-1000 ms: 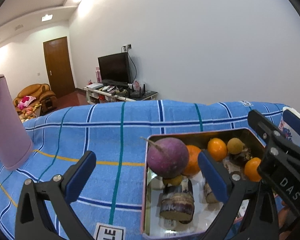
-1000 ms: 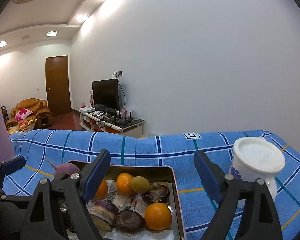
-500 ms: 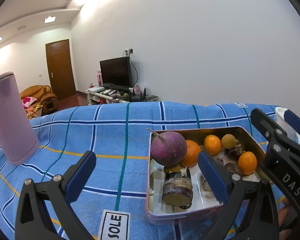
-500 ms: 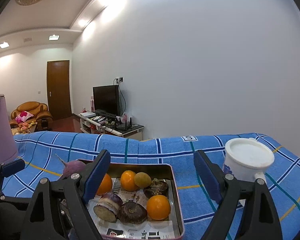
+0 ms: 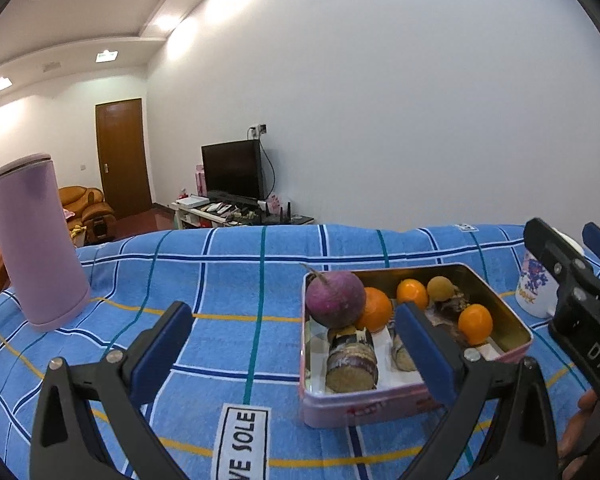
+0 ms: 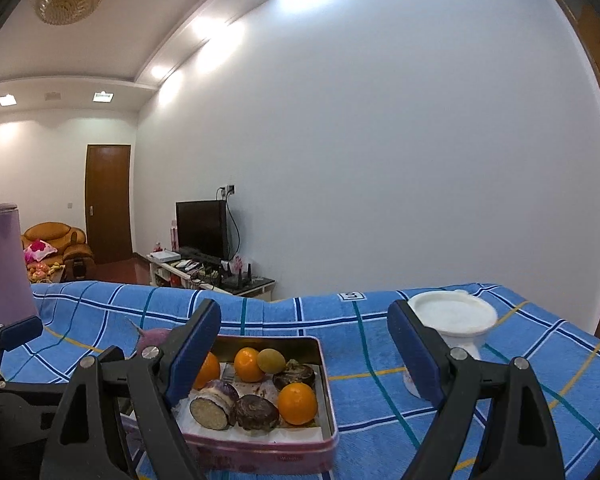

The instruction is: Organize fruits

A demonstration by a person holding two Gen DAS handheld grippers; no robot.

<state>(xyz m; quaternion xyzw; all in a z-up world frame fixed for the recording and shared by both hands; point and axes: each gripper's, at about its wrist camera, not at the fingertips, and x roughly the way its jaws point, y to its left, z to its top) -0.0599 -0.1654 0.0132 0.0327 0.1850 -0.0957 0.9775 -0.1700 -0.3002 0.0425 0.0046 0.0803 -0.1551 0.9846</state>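
On blue checked cloth [image 5: 228, 280] before white wall [image 6: 380, 160], tin [image 6: 328, 400] of fruit, both grippers wide

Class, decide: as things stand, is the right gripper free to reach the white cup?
Probably yes. The right gripper is open and empty, and the white cup stands alone on the blue cloth, beside the tin.
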